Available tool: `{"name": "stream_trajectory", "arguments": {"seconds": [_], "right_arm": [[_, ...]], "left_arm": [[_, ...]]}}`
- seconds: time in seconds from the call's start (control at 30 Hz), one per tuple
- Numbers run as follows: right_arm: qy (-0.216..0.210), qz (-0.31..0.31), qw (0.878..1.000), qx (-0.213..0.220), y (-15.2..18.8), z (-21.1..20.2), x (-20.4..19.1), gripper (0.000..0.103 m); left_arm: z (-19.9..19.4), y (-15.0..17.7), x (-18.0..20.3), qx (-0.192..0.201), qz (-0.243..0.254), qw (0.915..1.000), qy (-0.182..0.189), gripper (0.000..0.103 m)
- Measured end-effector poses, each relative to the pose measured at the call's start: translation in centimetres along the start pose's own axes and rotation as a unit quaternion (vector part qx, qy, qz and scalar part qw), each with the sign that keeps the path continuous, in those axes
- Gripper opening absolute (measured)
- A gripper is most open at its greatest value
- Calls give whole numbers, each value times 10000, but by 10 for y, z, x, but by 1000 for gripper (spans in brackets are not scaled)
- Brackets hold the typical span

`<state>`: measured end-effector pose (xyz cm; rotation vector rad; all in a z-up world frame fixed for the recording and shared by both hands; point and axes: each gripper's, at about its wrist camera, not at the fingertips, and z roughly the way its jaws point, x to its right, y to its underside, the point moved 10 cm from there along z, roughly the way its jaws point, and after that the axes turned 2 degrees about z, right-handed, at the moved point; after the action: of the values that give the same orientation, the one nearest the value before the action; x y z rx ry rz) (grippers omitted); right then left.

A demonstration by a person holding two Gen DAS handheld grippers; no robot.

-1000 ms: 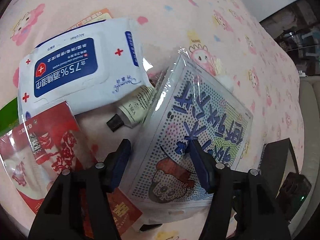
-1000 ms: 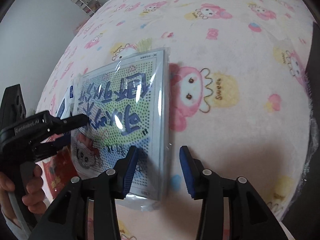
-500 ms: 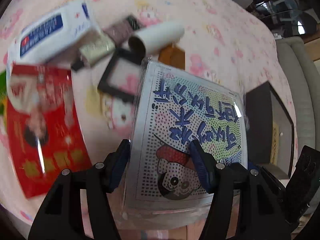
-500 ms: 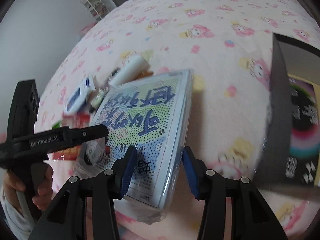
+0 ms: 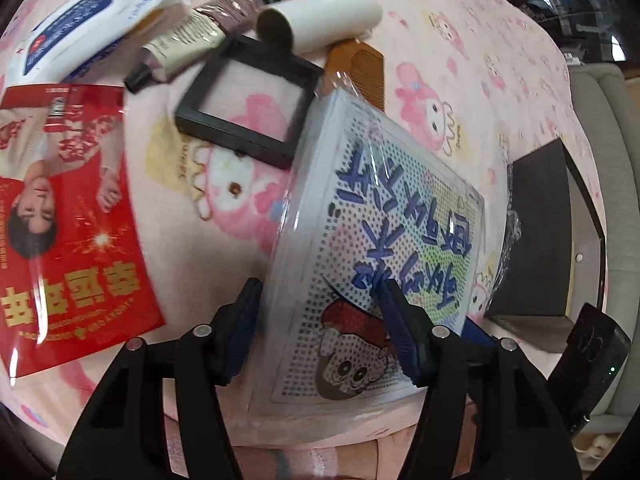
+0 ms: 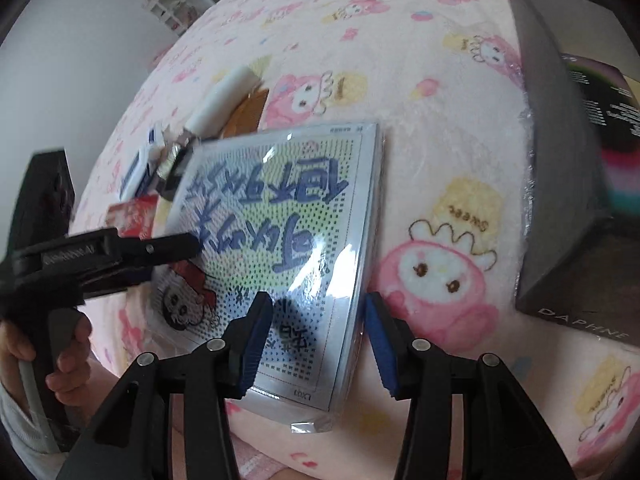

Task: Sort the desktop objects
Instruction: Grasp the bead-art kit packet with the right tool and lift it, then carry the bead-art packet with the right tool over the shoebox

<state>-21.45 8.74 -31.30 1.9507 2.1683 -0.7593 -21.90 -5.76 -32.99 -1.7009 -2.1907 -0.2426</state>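
A flat, plastic-wrapped dotted craft kit with blue characters and a cartoon face hangs tilted just over the pink blanket. My left gripper is shut on its near corner, one finger on its face and the other at its underside. The right wrist view shows that same left gripper clamped on the kit from the left. My right gripper straddles the kit's near right edge. Its jaws are opening and the right pad stands just off the edge. An open black box stands to the right.
On the blanket behind the kit lie a black frame, a white roll, a brown comb, a tube, a wipes pack and a red packet. The black box holds a printed item. A person's hand holds the left gripper.
The kit has been lifted off the pile by the wipes pack and carried towards the black box, which has come into view. The right jaws have widened off the kit's edge.
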Motion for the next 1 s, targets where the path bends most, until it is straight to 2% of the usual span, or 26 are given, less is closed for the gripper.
{"name": "stream_trajectory", "arguments": {"seconds": [0.17, 0.3, 0.5, 0.7, 0.83, 1.0], "right_arm": [[94, -205, 9997, 55, 3, 1, -1, 48], [128, -325, 9990, 261, 1, -12, -7, 45], [-124, -525, 9942, 926, -13, -69, -23, 45], [-248, -529, 9896, 1318, -28, -112, -21, 45], [-344, -492, 9846, 1642, -44, -149, -14, 45], [-297, -223, 9766, 2120, -59, -204, 21, 45]], "left_arm": [[0, -1, 7, 106, 181, 9997, -97, 65], [-14, 5, 18, 340, 475, 9982, -100, 64], [-63, 10, 41, 1161, 685, 9900, 420, 63], [-100, 17, 71, 1548, 933, 9813, 660, 62], [-127, 12, 110, 1701, 1190, 9739, 919, 62], [-139, -3, 191, 1738, 1850, 9611, 1090, 62]]}}
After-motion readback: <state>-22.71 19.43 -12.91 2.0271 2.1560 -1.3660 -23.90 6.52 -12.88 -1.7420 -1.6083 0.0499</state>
